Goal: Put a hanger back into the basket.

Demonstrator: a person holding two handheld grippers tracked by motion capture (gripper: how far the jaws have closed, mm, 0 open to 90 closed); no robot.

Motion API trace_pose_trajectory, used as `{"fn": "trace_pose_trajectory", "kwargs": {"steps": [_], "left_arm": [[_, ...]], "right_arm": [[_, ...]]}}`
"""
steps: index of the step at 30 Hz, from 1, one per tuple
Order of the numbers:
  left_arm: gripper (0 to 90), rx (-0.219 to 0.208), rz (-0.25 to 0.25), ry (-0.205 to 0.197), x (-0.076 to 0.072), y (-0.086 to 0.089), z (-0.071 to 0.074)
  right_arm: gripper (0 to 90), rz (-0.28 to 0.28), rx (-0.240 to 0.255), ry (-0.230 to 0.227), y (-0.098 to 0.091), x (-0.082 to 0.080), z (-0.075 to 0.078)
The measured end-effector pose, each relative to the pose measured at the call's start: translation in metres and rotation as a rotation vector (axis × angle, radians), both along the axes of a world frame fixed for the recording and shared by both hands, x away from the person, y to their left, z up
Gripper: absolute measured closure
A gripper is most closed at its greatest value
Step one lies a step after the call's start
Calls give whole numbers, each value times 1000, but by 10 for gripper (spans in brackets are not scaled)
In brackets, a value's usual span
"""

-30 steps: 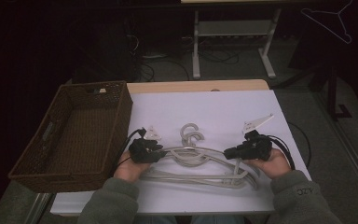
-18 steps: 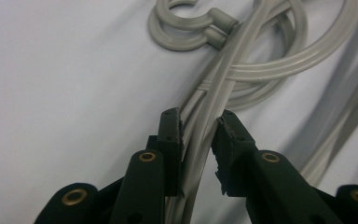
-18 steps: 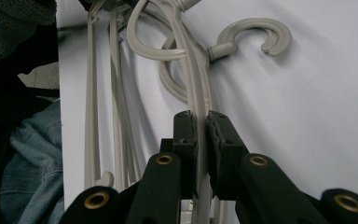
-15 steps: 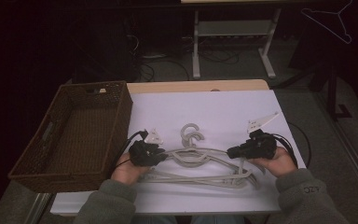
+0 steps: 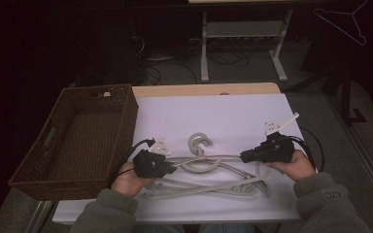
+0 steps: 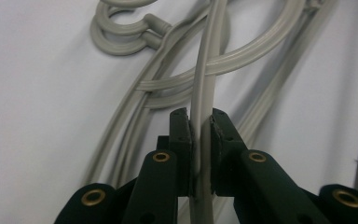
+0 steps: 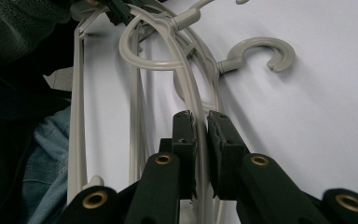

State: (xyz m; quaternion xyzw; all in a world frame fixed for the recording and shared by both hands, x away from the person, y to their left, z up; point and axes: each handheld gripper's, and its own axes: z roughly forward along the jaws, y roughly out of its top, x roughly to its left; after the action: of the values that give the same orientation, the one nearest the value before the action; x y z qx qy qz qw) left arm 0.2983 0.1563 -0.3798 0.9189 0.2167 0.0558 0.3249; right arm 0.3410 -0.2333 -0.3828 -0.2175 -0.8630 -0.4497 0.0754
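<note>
Left gripper (image 5: 167, 168) was clamped on one arm of the top hanger (image 6: 204, 102); in the left gripper view its jaws pinched the thin grey bar with no gap showing. Right gripper (image 5: 245, 156) pinched the opposite arm of what looked like the same hanger (image 7: 193, 100), jaws closed onto the bar. Both sat over the hanger pile (image 5: 209, 177), one at each end.

Likely step: lifting or separating the top hanger from the tangle. To do it well: keep both grips level, raise evenly, and watch the hook (image 5: 199, 143), since the bars cross each other and could drag the lower hangers along. The bar is slim and smooth, so it may twist in the jaws.

Hangers were pale grey plastic, thin curved arms, round open hooks, several overlapped and interlocked. The pile lay on the white table (image 5: 223, 116), at its near edge, just right of the brown wicker basket (image 5: 77, 141). The basket looked empty apart from a small pale item at its far wall, too small to identify.
</note>
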Motion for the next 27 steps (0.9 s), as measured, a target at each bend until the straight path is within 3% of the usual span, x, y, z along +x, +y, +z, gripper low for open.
{"fn": "trace_pose_trajectory", "kwargs": {"steps": [10, 15, 27], "left_arm": [[819, -30, -6, 44, -4, 7, 5], [820, -62, 17, 59, -7, 10, 8], [820, -75, 42, 43, -15, 17, 26]], "right_arm": [[809, 42, 24, 18, 2, 3, -1], [803, 47, 35, 25, 3, 3, 0], [726, 4, 80, 7, -3, 1, 6]]}}
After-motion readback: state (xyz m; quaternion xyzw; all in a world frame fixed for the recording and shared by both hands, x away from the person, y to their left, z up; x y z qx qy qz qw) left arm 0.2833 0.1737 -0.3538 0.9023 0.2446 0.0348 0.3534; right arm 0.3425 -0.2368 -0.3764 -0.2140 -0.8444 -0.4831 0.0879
